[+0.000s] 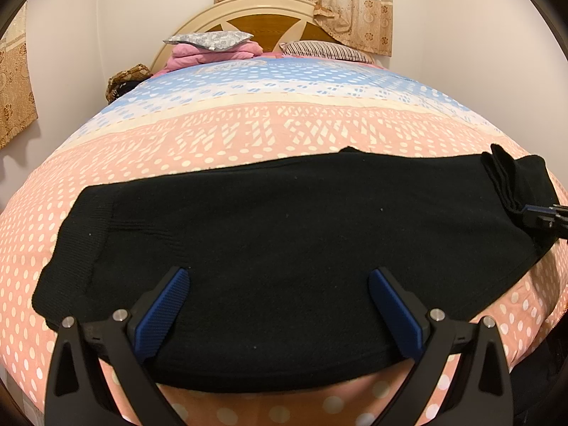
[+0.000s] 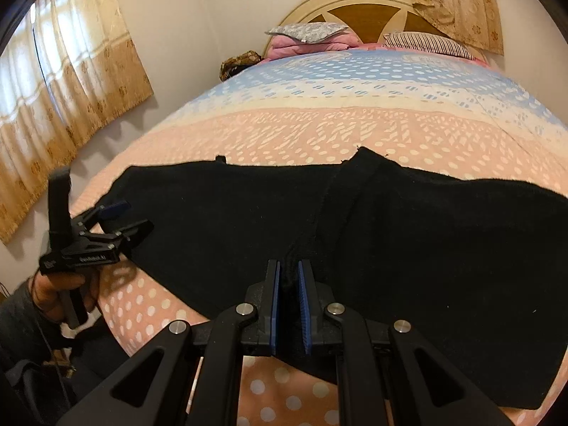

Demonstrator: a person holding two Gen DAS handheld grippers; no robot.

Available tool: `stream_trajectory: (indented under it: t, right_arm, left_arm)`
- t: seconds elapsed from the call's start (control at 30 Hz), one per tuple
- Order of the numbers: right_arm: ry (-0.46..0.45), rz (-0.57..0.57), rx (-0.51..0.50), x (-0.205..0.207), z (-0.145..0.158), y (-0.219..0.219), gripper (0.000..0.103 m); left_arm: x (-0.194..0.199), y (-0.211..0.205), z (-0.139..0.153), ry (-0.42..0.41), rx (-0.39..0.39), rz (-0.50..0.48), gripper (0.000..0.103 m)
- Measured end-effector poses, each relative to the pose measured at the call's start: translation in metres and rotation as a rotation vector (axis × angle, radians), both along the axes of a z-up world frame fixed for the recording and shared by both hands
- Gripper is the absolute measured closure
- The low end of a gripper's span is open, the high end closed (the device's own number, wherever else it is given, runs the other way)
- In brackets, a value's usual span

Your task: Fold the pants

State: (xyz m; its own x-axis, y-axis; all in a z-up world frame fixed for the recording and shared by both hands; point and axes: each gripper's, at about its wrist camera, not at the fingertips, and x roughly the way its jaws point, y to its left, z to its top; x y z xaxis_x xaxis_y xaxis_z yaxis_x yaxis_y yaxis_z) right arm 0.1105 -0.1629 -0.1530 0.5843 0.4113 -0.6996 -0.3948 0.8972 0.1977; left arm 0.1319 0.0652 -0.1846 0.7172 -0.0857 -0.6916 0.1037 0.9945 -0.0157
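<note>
Black pants lie across the near part of the bed, ribbed cuff end at the left. My left gripper is open, its blue pads spread wide over the pants' near edge, holding nothing. It also shows in the right wrist view, at the pants' left end. My right gripper is shut on a raised fold of the black pants. In the left wrist view the right gripper pinches a bunched part of the pants at the far right.
The bed has a pink, cream and blue dotted cover. Pillows and a pink blanket lie by the wooden headboard. Curtains hang on the left wall. A brown bundle sits beside the bed's far left corner.
</note>
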Motion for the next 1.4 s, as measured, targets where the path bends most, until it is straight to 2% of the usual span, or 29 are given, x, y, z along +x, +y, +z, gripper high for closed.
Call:
stream_trajectory:
  t: [0.3, 0.47, 0.63, 0.77, 0.93, 1.07, 1.1, 1.2, 1.27, 1.4]
  right_arm:
    - [-0.020, 0.007, -0.142, -0.001, 0.002, 0.021, 0.090]
    - [-0.012, 0.002, -0.143, -0.001, 0.004, 0.021, 0.087]
    - [-0.015, 0.019, -0.152, -0.005, 0.006, 0.027, 0.069]
    - [-0.046, 0.022, -0.195, -0.015, 0.014, 0.029, 0.069]
    - [-0.103, -0.053, -0.159, -0.026, 0.032, -0.001, 0.068]
    - [-0.141, -0.195, -0.131, -0.025, 0.039, -0.047, 0.065]
    - [-0.140, -0.252, -0.127, -0.021, 0.038, -0.062, 0.061]
    - [-0.108, -0.345, -0.101, -0.006, 0.027, -0.088, 0.060]
    - [-0.084, -0.343, -0.096, 0.004, 0.018, -0.090, 0.060]
    - [-0.089, -0.244, -0.197, 0.010, 0.006, -0.059, 0.057]
  left_arm:
    - [0.000, 0.001, 0.000, 0.000, 0.000, -0.001, 0.000]
    - [0.000, 0.000, 0.000, 0.000, 0.000, -0.001, 0.000]
    - [0.000, 0.000, 0.000, 0.000, 0.000, -0.001, 0.000]
    - [-0.001, 0.001, 0.005, 0.011, 0.003, -0.002, 0.000]
    - [-0.003, 0.014, 0.007, 0.018, 0.013, 0.008, 0.000]
    - [-0.004, 0.021, 0.007, 0.015, 0.010, 0.029, 0.000]
    - [-0.004, 0.021, 0.007, 0.015, 0.009, 0.032, 0.000]
    - [-0.002, 0.021, 0.007, 0.014, 0.008, 0.037, 0.000]
    - [-0.002, 0.021, 0.007, 0.013, 0.011, 0.037, 0.000]
    - [-0.002, 0.028, 0.012, 0.003, 0.023, 0.047, 0.000]
